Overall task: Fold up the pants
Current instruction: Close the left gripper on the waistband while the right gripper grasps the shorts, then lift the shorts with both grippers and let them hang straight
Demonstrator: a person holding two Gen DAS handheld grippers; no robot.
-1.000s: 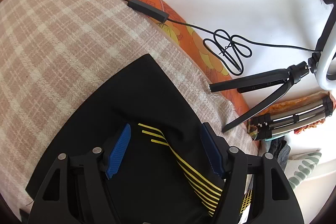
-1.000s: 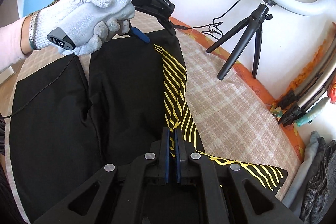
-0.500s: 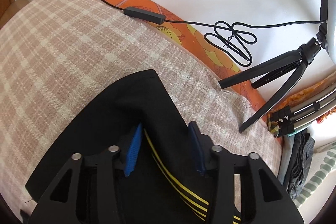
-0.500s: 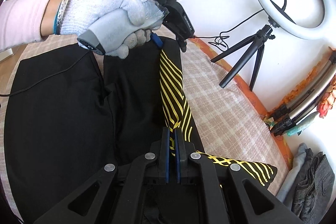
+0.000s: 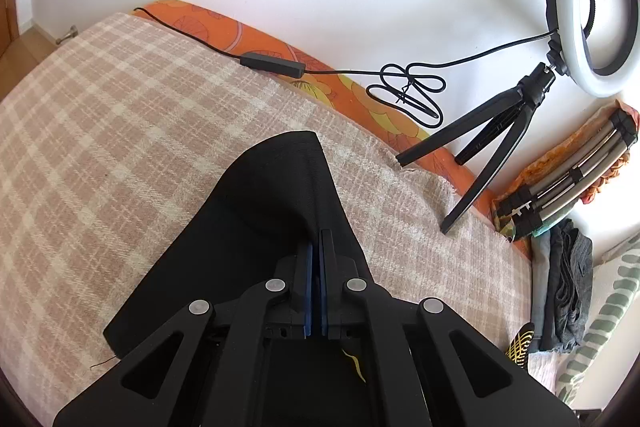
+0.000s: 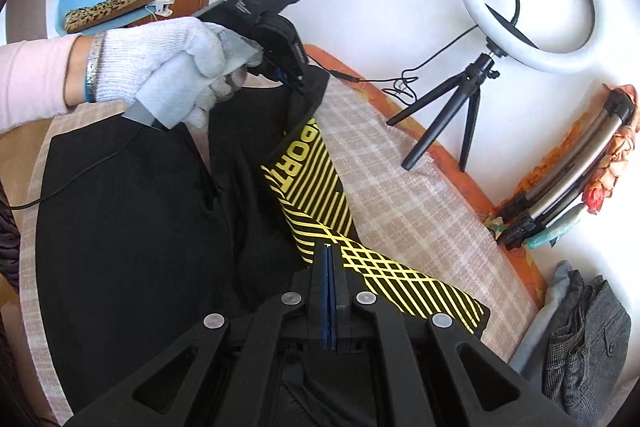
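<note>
Left gripper (image 5: pixel 320 233) pinching the pants (image 6: pixel 140 227) hem, lifted off the blanket (image 5: pixel 100 127); right gripper (image 6: pixel 329 247) clamped on the yellow-striped leg, both jaws pressed together

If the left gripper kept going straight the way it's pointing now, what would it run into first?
Probably the black pants themselves: the left gripper is already shut on their fabric, which rises just ahead of the fingers. Beyond that lies the checked blanket, though depth is hard to judge.
</note>
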